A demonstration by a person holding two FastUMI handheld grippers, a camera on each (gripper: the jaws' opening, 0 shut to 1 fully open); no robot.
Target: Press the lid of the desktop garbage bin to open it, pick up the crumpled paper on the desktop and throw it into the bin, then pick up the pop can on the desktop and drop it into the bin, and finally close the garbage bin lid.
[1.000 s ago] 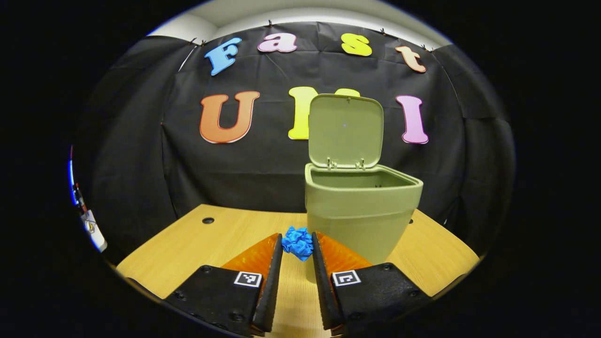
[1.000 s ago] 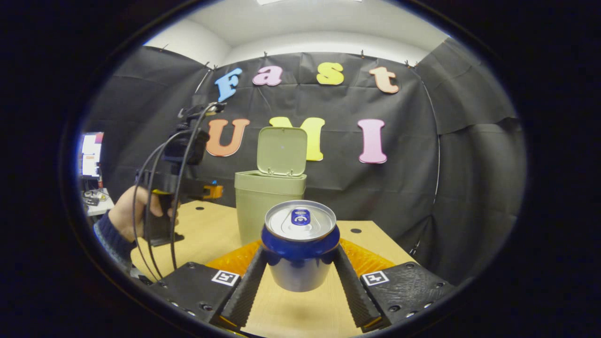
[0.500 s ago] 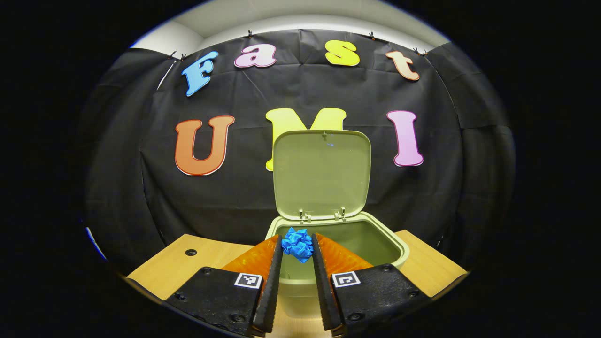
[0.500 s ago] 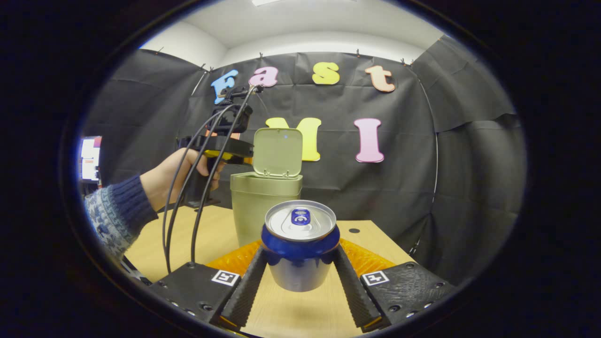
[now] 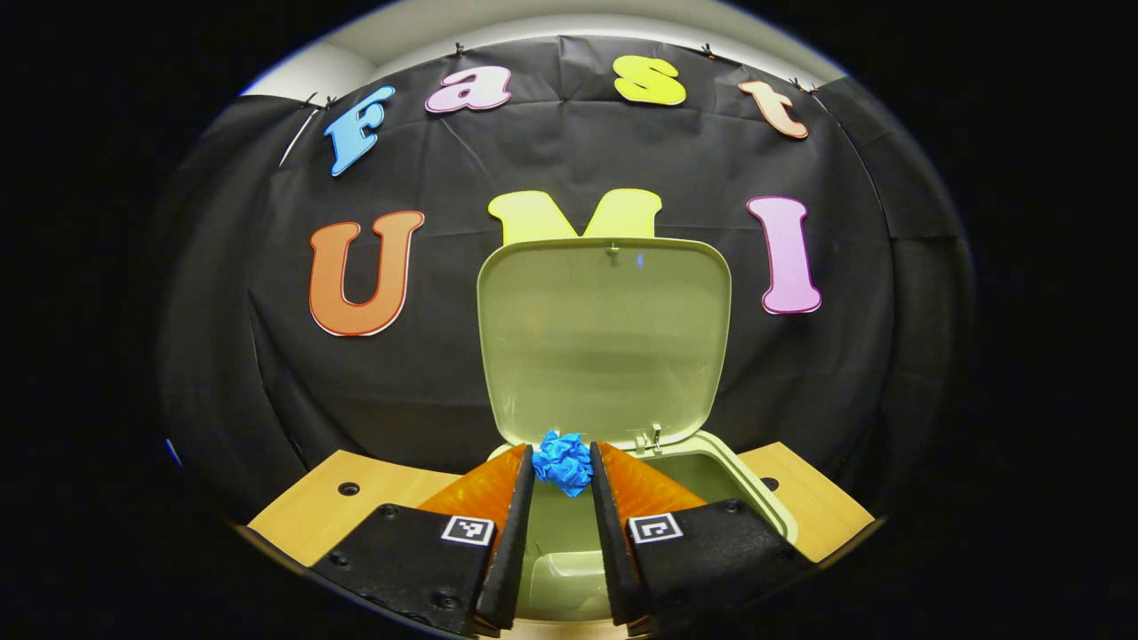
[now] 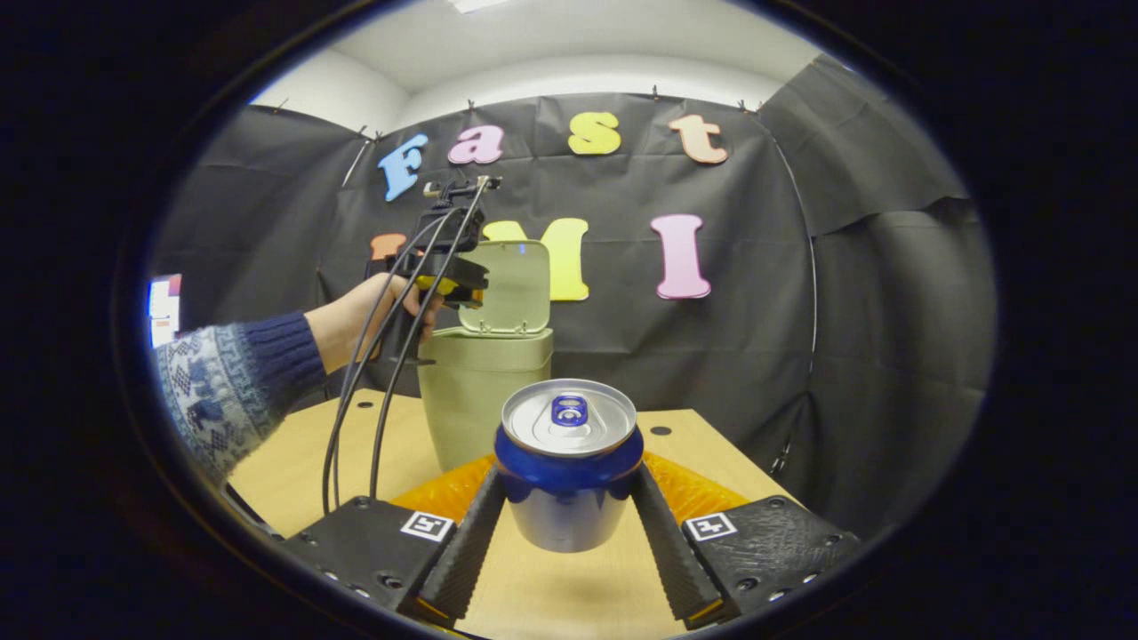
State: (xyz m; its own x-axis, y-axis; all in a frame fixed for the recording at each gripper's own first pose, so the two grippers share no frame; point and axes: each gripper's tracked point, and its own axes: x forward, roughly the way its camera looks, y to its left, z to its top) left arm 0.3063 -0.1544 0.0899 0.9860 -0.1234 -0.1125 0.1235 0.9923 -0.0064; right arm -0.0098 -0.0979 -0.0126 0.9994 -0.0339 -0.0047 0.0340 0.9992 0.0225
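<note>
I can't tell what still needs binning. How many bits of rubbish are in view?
2. A blue crumpled paper pinched in the left claw over the open bin; a pop can gripped by the right claw above the table.

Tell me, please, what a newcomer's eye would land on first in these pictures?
Probably the bright blue paper ball, pinched in the left hand-held gripper right over the open green bin, whose lid stands upright behind it. Next, the blue can with its silver top, clamped upright in the right hand-held gripper above the wooden table.
</note>
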